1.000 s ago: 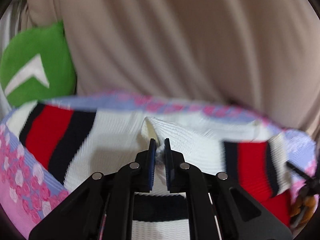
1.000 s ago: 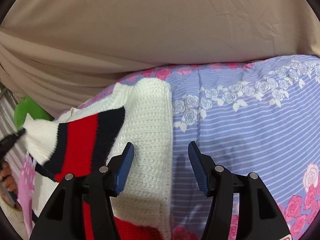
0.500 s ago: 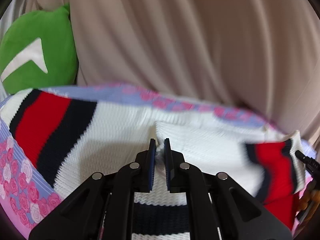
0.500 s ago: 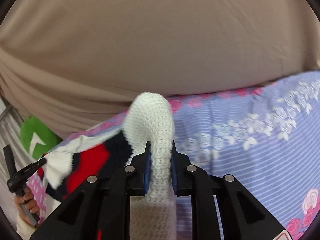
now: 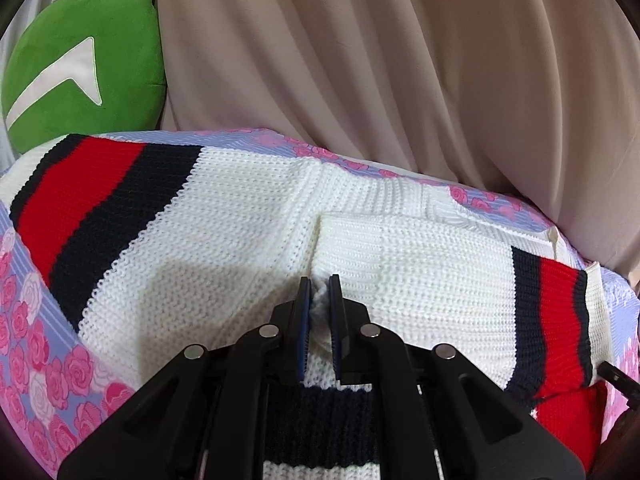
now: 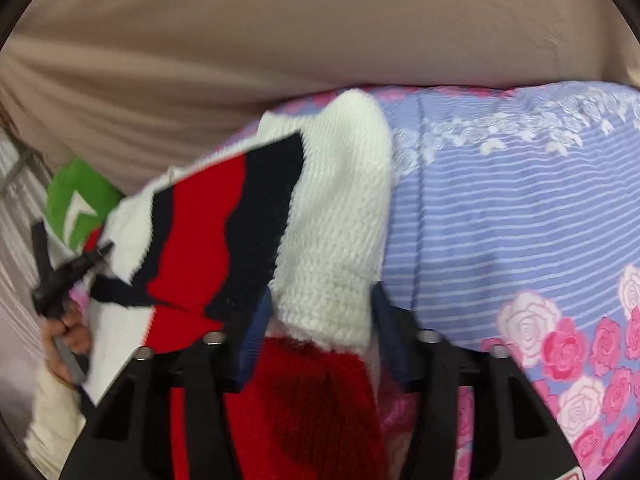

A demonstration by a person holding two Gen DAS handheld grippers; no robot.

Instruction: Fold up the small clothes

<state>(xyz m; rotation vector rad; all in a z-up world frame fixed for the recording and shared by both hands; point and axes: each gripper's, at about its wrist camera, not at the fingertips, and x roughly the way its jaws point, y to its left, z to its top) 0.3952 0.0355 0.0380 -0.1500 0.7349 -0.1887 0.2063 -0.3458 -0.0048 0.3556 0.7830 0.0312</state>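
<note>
A white knit sweater (image 5: 248, 216) with red and navy stripes lies spread on the floral bedsheet (image 5: 36, 340). My left gripper (image 5: 319, 312) is shut on a pinch of its white knit near the middle, with one sleeve out to the left and the other folded across on the right. In the right wrist view my right gripper (image 6: 318, 320) stands open, and the white sleeve part of the sweater (image 6: 336, 216) lies between its jaws, draped over them. The left gripper (image 6: 60, 276) and the hand holding it show at the far left there.
A green cushion (image 5: 80, 60) with a white arrow sits at the back left against a beige draped cloth (image 5: 360, 60). The blue striped sheet with pink roses (image 6: 520, 220) stretches out to the right of the sweater.
My right gripper closed on the white sleeve, carried it over toward the left, and has now opened. The left gripper stayed shut on the knit as the sweater settled flat.
</note>
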